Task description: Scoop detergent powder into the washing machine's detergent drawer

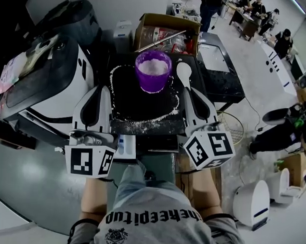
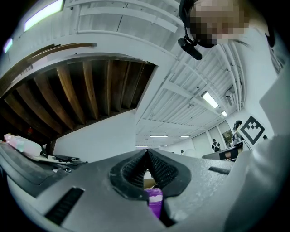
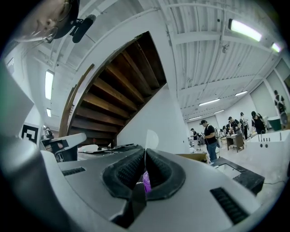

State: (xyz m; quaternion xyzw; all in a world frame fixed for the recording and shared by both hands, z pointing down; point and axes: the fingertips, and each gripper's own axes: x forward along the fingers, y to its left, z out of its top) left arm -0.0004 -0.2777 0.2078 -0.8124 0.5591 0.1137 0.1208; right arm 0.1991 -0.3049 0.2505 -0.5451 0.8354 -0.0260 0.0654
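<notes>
Head view: the purple cup (image 1: 153, 69) of powder sits on a black tray (image 1: 143, 106). The left gripper (image 1: 101, 89) points forward left of the cup. The right gripper (image 1: 192, 94) keeps the white spoon (image 1: 184, 72) just right of it (ready to dip, I judge).

Left gripper view: the pads (image 2: 136, 170) are pressed together on nothing.

Right gripper view: the jaws are clamped on the spoon's handle.

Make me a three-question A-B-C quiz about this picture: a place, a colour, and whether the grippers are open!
1. Where is the white spoon? A. on the floor B. right of the purple cup C. in a gripper
2. What colour is the cup? A. green B. purple C. yellow
3. How are the left gripper and right gripper? A. wide open B. holding the spoon C. shut, empty
Answers: B, it lies beside the cup; B, its wall is purple; C, each gripper's jaws meet with nothing between.
</notes>
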